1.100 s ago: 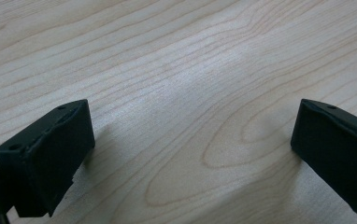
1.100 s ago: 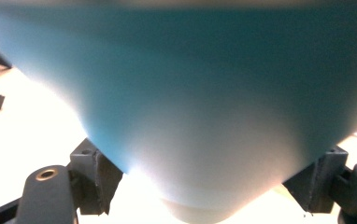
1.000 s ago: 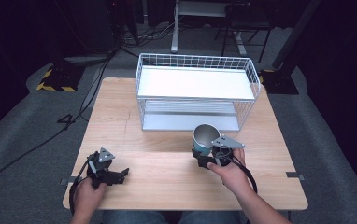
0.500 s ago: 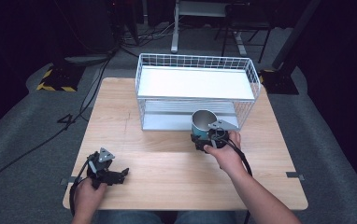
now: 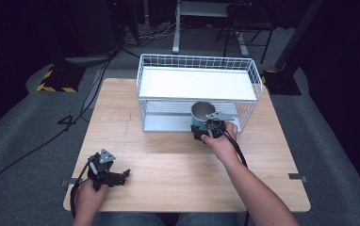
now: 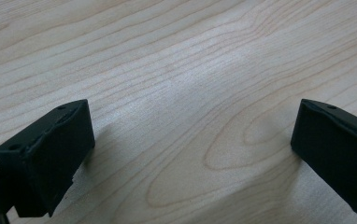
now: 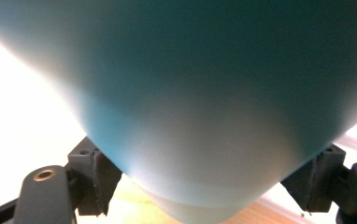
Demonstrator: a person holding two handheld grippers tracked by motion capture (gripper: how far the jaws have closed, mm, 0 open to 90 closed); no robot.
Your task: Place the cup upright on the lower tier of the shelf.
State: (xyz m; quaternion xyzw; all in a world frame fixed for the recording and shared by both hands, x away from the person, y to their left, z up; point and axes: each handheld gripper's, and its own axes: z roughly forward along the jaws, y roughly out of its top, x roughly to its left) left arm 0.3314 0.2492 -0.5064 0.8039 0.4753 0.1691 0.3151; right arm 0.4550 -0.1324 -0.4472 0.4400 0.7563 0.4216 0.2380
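A teal cup (image 5: 200, 111) with a silvery inside is held by my right gripper (image 5: 206, 128) at the open front of the white wire basket (image 5: 152, 63). In the right gripper view the teal cup (image 7: 204, 102) looms very close, and the two black pads (image 7: 90, 175) press its sides. My left gripper (image 5: 117, 176) lies low on the wooden table (image 5: 168, 165) near the front left corner. Its jaws stand wide apart over bare wood (image 6: 186, 107), and the pads (image 6: 50, 149) hold nothing.
The wire basket has a white top shelf (image 5: 197, 84) and a lower shelf behind the cup. Cables, a stand and a yellow-black striped block (image 5: 55, 82) lie on the dark floor beyond the table. Bare wood stretches between the two hands.
My right gripper has carried the cup away from me, from the table's middle right up to the basket's front. The left gripper has stayed put.
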